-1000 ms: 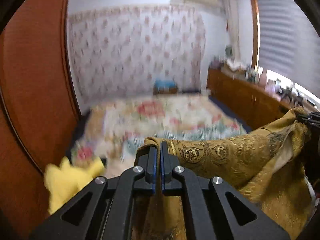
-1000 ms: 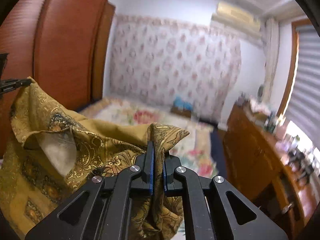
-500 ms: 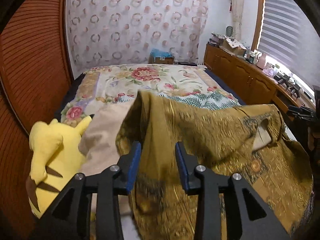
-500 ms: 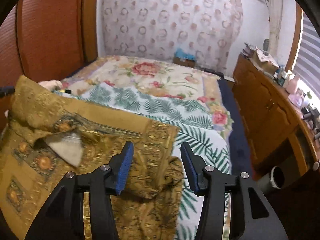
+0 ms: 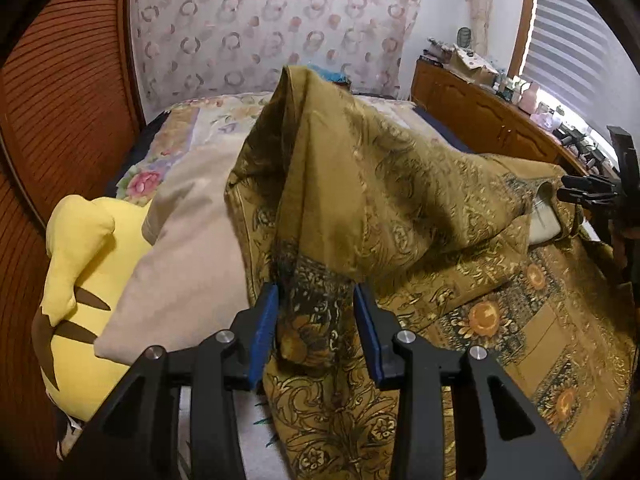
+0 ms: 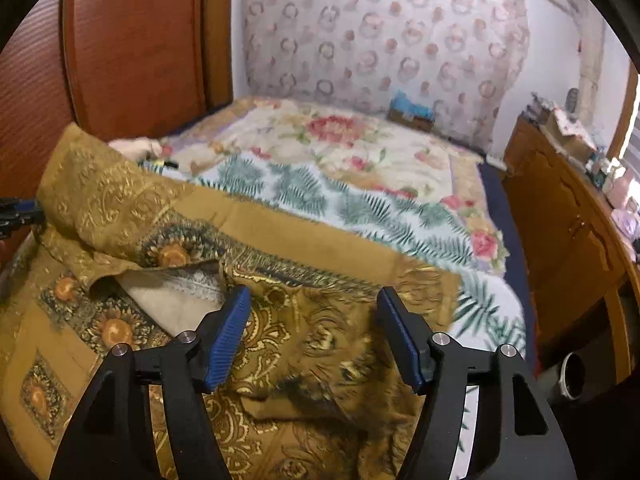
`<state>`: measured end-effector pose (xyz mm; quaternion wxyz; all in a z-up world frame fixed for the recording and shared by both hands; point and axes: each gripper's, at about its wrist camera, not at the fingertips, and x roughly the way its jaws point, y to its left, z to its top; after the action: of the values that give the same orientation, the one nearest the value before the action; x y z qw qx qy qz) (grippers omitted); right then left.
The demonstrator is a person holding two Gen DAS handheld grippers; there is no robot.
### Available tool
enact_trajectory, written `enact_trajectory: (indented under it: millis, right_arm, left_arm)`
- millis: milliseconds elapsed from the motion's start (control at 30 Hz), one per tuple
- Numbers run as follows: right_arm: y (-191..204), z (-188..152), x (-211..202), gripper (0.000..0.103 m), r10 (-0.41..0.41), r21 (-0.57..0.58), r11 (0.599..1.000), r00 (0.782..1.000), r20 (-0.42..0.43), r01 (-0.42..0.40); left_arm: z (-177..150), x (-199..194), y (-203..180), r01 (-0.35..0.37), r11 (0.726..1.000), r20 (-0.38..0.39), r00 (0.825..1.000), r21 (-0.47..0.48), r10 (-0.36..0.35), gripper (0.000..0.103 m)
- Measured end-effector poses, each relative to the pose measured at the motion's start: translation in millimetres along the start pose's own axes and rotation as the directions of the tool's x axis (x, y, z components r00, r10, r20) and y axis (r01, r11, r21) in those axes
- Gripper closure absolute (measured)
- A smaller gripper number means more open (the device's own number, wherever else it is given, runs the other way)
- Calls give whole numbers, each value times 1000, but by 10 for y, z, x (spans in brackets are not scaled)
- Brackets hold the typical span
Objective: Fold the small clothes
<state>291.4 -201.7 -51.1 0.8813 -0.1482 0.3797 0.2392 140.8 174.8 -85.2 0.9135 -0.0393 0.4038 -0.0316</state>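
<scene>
A mustard-gold patterned garment with orange flower prints lies spread on the bed, one part standing up in a peak in the left wrist view. It also shows in the right wrist view, with a pale inner lining showing. My left gripper is open, its blue pads either side of a fold of the cloth. My right gripper is open wide just above the garment's crumpled edge. The right gripper shows at the far right of the left wrist view.
A yellow plush toy and a beige cloth lie at the left. The bed has a floral and palm-leaf cover. A wooden wardrobe stands left, a wooden dresser right with clutter on top.
Both grippers held the garment up shut a second ago, then lowered it onto the bed and let go. Both jaws have opened wider, the right most.
</scene>
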Motion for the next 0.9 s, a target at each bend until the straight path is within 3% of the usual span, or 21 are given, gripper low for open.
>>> enact_trajectory:
  millis: [100,133,167,300,400,600,767,833,900]
  right_arm:
    - [10,-21,145,40,-11,-11,1000,998,-59,10]
    - [13,-39,162,46,-4,-15,1000,998,-68,3]
    - [16,-65,162,59,-2,-21,1000,997,-74,0]
    - [45,-171,35,93,23,-61,998,998,-59,-27]
    - [83,-236,-132,100,43,-86,995,999,-25,-45]
    - [85,-312,-588,103,60,-70,996,993,99,-54]
    - [53,-269,-685,103,49,-75,996,991,125,-40]
    - [13,-231,-654,93,31,-60,998,992,126,-23]
    - [-32,-196,-584,56,-13,-36,999,993,120,18]
  left_arm:
    - [-28,12,-5,6,1000,4,1000,-6,-6,66]
    - [-35,15,-2,10,1000,5,1000,-7,-10,66]
    - [-45,15,2,16,1000,6,1000,-10,-16,66]
    - [-72,-50,13,55,998,28,998,0,-55,96]
    - [-75,-167,-39,68,998,55,996,5,-69,102]
    - [-86,-536,-135,103,995,124,987,9,-103,102]
    - [-102,-815,-254,161,987,152,975,23,-162,102]
    - [-168,-935,-288,172,985,165,971,32,-175,102]
    - [-251,-1045,-310,183,983,176,967,30,-186,102]
